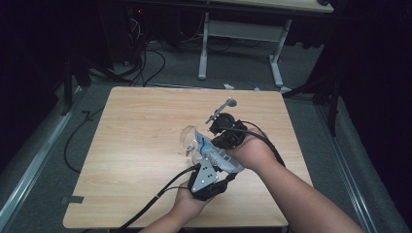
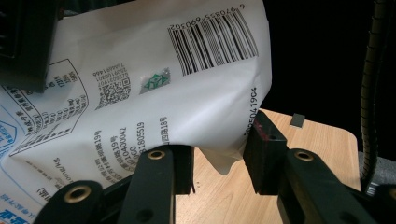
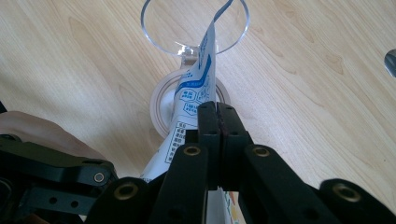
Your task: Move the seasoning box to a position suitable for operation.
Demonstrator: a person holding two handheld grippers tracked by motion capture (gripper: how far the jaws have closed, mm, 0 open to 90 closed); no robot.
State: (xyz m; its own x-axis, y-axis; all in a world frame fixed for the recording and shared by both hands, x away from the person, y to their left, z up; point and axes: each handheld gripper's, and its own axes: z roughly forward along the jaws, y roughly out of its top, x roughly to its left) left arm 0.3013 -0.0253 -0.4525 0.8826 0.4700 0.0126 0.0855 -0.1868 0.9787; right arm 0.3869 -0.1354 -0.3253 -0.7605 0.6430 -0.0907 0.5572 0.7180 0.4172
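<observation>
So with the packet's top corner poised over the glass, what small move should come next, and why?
Probably tip the packet a little further, so its contents run into the glass. The right tongs are shut on its edge and its top corner already overhangs the glass rim. The left tongs stand open around its lower corner, so they could close to steady it.

High cam overhead, facing fwd/down on table [image 1: 145, 145]; gripper cams close-up along jaws; shared: pouch [image 2: 154, 70].

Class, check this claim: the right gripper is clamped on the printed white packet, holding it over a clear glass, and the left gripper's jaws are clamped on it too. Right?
Not quite. The left gripper is open, its jaws apart around the packet corner, as the left gripper view shows. The right gripper is clamped on the packet above the clear glass.
</observation>
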